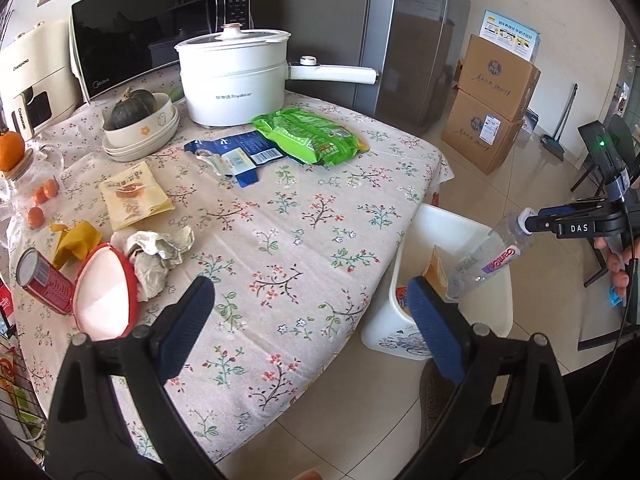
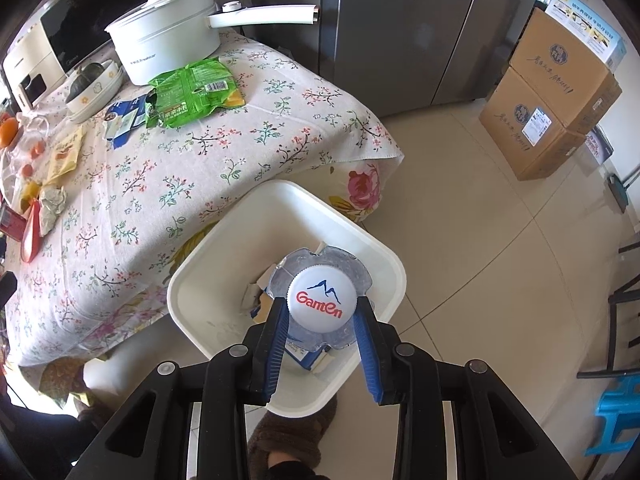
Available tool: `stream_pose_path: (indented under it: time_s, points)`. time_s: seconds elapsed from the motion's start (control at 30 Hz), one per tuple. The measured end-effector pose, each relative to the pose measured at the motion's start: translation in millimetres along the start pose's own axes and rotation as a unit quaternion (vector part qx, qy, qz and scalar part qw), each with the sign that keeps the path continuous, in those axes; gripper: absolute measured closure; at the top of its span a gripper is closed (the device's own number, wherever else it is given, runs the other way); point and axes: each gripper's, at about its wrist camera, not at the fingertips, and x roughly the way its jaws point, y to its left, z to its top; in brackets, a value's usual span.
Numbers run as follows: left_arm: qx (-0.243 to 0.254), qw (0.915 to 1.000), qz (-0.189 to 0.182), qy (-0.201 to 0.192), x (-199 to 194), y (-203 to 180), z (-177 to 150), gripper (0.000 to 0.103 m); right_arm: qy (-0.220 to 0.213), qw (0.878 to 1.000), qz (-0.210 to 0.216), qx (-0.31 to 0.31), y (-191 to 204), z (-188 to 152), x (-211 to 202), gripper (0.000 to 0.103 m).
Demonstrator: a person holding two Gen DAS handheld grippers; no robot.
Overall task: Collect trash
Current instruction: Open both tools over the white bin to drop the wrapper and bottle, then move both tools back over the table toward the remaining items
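My right gripper is shut on the white cap of a clear Ganten water bottle and holds it tilted over the white trash bin on the floor beside the table. The left wrist view shows the bottle hanging over the bin, which holds cartons. My left gripper is open and empty above the table's near corner. Trash on the table: a green wrapper, a blue carton, a yellow packet, crumpled paper, a red can.
A floral cloth covers the table. A white pot, a microwave, a bowl with a squash and oranges stand at the back. A red-rimmed lid lies near the can. Cardboard boxes stand by the fridge.
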Motion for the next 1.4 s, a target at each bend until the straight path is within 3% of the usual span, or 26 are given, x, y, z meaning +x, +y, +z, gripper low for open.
stream_pose_path:
  time_s: [0.03, 0.1, 0.13, 0.8, 1.27, 1.4]
  points:
    - [-0.003, 1.0, 0.002, 0.001, -2, 5, -1, 0.007, -0.007, 1.0, -0.001, -0.001, 4, 2, -2, 0.046]
    - [-0.01, 0.9999, 0.009, 0.002, -7, 18, -2, 0.007, -0.025, 1.0, -0.002, -0.005, 14, 6, -9, 0.029]
    - [-0.014, 0.9998, 0.013, 0.002, -9, 23, -2, 0.007, -0.031, 0.999, 0.001, -0.009, 20, 9, -11, 0.028]
    - [-0.101, 0.9911, 0.086, 0.001, -41, 143, -26, 0.006, -0.086, 0.986, 0.075, -0.122, 180, 51, -12, 0.021]
    - [-0.142, 0.9833, 0.112, 0.021, -42, 199, -46, 0.006, -0.081, 0.976, 0.104, -0.171, 263, 64, 9, 0.018]
    - [-0.161, 0.9811, 0.102, 0.033, -33, 217, -50, 0.006, -0.072, 0.976, 0.105, -0.178, 280, 69, 18, 0.017]
